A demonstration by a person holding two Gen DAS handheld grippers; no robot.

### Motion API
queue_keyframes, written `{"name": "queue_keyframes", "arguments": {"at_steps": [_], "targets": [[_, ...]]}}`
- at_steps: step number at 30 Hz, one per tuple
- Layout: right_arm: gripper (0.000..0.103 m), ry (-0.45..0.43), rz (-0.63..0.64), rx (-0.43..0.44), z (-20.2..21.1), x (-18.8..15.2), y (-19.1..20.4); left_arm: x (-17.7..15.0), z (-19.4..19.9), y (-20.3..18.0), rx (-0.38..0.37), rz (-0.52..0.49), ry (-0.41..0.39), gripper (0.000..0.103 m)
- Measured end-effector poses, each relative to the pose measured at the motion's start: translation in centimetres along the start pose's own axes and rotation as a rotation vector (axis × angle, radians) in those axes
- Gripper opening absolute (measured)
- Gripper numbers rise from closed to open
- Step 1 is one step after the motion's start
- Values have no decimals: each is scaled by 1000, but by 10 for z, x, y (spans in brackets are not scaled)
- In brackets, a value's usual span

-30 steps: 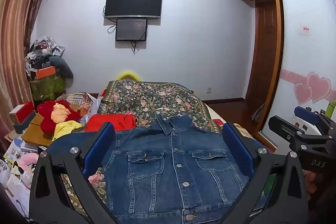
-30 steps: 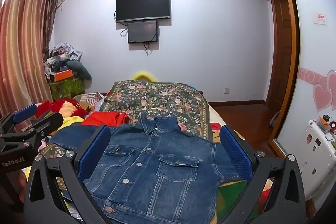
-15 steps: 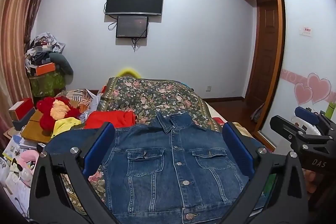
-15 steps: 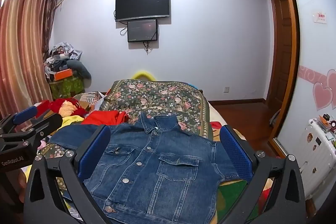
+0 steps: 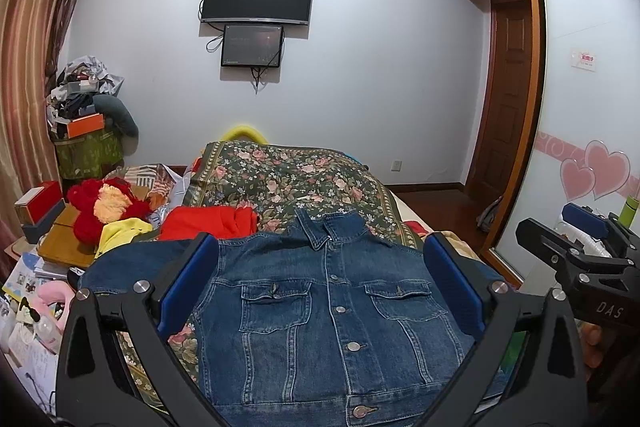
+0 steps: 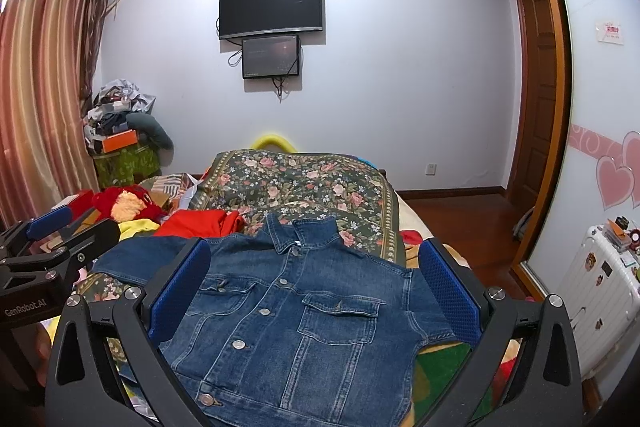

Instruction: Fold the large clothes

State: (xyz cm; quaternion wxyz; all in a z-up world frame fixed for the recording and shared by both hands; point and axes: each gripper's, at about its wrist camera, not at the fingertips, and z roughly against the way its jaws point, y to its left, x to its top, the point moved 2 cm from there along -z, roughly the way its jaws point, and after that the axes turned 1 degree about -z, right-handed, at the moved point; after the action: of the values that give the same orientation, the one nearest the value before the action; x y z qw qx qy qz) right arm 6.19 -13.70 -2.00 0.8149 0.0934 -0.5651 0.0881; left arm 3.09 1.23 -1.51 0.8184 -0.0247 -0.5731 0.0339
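A blue denim jacket (image 5: 332,311) lies flat, front up and buttoned, collar away from me, on the floral bedspread (image 5: 296,175). It also shows in the right wrist view (image 6: 304,319). My left gripper (image 5: 320,279) is open and empty, held above the jacket. My right gripper (image 6: 316,283) is open and empty, also above the jacket. The right gripper shows at the right edge of the left wrist view (image 5: 580,251); the left gripper shows at the left edge of the right wrist view (image 6: 52,247).
A red garment (image 5: 208,221) lies by the jacket's left shoulder. A red and yellow plush (image 5: 106,207) and boxes clutter the left side. A cluttered stand (image 5: 86,143) is by the curtain. A white suitcase (image 6: 600,291) and wardrobe door (image 5: 580,107) stand at right.
Both grippers stay open. Each view has tilted slightly, with the room sitting a little lower in frame. The jacket has not moved.
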Motion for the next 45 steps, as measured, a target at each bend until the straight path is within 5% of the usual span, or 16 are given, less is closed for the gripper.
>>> {"name": "queue_keyframes", "arguments": {"at_steps": [45], "targets": [[103, 19, 9, 1, -7, 0, 6, -5, -7, 9, 18, 31, 16, 103]]}}
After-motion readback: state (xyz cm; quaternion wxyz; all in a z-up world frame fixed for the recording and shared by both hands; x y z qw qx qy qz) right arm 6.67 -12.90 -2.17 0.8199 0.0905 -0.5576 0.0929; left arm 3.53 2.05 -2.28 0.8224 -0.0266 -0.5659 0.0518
